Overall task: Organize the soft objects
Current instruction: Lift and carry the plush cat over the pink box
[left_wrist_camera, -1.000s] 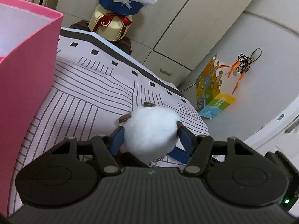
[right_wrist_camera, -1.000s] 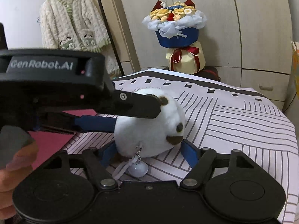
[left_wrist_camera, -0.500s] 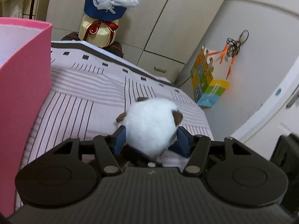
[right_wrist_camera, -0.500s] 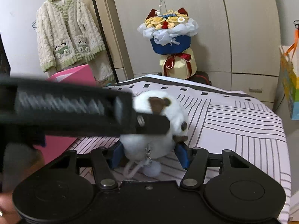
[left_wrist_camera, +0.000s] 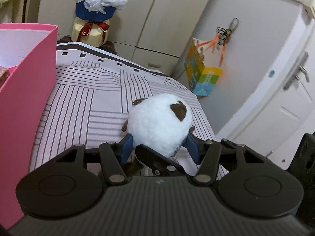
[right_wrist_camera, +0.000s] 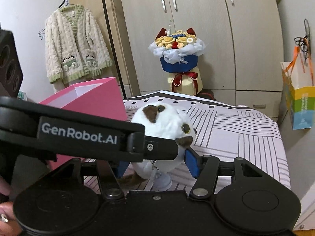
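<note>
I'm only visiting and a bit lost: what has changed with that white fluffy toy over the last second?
Both grippers closed in on the plush toy: the left hand-held gripper and right hand-held gripper now grip it together and have lifted it off the striped bedspread. The pink box stayed put.

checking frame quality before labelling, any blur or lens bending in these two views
Left wrist view: the door and paper bag at the right edge are smeared, cupboard lines bow; the plush toy stays sharp. Right wrist view: mostly crisp, corners go dark, wardrobe edges curve.
</note>
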A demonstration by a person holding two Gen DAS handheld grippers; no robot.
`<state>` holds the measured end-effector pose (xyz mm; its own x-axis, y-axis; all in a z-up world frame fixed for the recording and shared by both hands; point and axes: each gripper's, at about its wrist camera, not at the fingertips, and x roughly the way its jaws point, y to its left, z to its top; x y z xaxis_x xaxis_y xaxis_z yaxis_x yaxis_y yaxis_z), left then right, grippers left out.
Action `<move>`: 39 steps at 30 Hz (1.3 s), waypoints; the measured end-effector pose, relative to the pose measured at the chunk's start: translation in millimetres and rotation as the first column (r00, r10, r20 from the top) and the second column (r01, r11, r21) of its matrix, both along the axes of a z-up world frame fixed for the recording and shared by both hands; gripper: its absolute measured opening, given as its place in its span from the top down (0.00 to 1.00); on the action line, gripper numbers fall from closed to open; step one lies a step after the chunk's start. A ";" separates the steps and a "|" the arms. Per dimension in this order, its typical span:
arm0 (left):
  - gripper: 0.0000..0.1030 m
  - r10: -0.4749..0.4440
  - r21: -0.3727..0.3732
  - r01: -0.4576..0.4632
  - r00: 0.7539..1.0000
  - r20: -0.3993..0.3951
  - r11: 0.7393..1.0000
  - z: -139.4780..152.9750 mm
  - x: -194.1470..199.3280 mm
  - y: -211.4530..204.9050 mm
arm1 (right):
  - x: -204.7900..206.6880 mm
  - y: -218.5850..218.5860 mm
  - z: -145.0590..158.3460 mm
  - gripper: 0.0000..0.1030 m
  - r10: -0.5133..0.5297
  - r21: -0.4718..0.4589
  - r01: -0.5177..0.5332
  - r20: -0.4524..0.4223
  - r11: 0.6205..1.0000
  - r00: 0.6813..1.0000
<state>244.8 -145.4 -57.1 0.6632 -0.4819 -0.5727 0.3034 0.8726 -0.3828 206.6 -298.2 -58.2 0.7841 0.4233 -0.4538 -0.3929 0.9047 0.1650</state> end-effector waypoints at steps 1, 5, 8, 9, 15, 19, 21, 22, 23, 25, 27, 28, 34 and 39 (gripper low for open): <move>0.45 -0.021 0.007 0.021 1.000 0.000 1.000 0.6 -5.5 1.9 | -6.2 2.0 0.4 0.38 -0.005 -0.012 0.005 0.005 1.000 1.000; 0.45 -0.099 0.042 0.098 0.995 0.007 0.994 1.5 -28.2 12.0 | -32.7 9.3 2.2 0.38 -0.023 -0.027 0.024 0.041 0.999 0.999; 0.45 -0.143 0.076 0.140 0.989 0.027 0.987 3.4 -48.3 19.7 | -53.3 18.6 0.3 0.38 -0.042 -0.039 0.044 0.072 0.998 0.997; 0.45 -0.147 0.074 0.144 0.989 0.031 0.987 3.9 -55.4 23.9 | -60.6 21.8 -0.2 0.38 -0.051 -0.041 0.055 0.080 0.998 0.995; 0.45 -0.184 0.136 0.176 0.981 0.055 0.975 9.4 -92.0 40.1 | -98.5 50.6 3.1 0.38 -0.145 -0.020 0.147 0.066 0.989 0.987; 0.45 -0.208 0.137 0.198 0.976 0.059 0.971 18.6 -112.4 57.4 | -116.9 62.0 12.0 0.38 -0.165 0.002 0.165 0.045 0.986 0.985; 0.45 -0.222 0.118 0.216 0.974 0.040 0.969 24.4 -118.6 67.5 | -125.3 69.1 18.5 0.38 -0.166 0.004 0.166 0.028 0.986 0.986; 0.45 -0.228 0.097 0.225 0.974 0.016 0.969 27.5 -121.4 73.9 | -130.9 72.3 21.1 0.38 -0.166 0.005 0.165 0.022 0.986 0.986; 0.45 -0.236 0.077 0.236 0.972 -0.008 0.969 30.5 -123.0 79.2 | -135.0 74.8 24.7 0.38 -0.167 0.007 0.167 0.010 0.986 0.986; 0.46 -0.247 0.049 0.248 0.969 -0.029 0.967 39.8 -127.7 90.6 | -141.6 78.7 32.9 0.38 -0.167 0.031 0.168 -0.018 0.985 0.986; 0.46 -0.254 0.041 0.255 0.967 -0.020 0.966 51.9 -135.8 101.4 | -148.8 82.4 42.2 0.38 -0.157 0.044 0.158 -0.026 0.986 0.987; 0.45 -0.259 0.047 0.259 0.966 -0.007 0.965 57.8 -141.0 104.8 | -153.1 86.6 48.2 0.38 -0.147 0.036 0.147 -0.017 0.988 0.989; 0.45 -0.273 0.090 0.265 0.958 0.094 0.960 98.1 -162.9 131.3 | -163.0 115.9 84.5 0.34 -0.083 -0.026 0.084 0.041 0.996 0.996; 0.44 -0.236 0.093 0.224 0.960 0.150 0.970 125.2 -161.9 158.8 | -154.6 141.1 110.6 0.32 -0.021 -0.046 0.026 0.109 0.999 0.994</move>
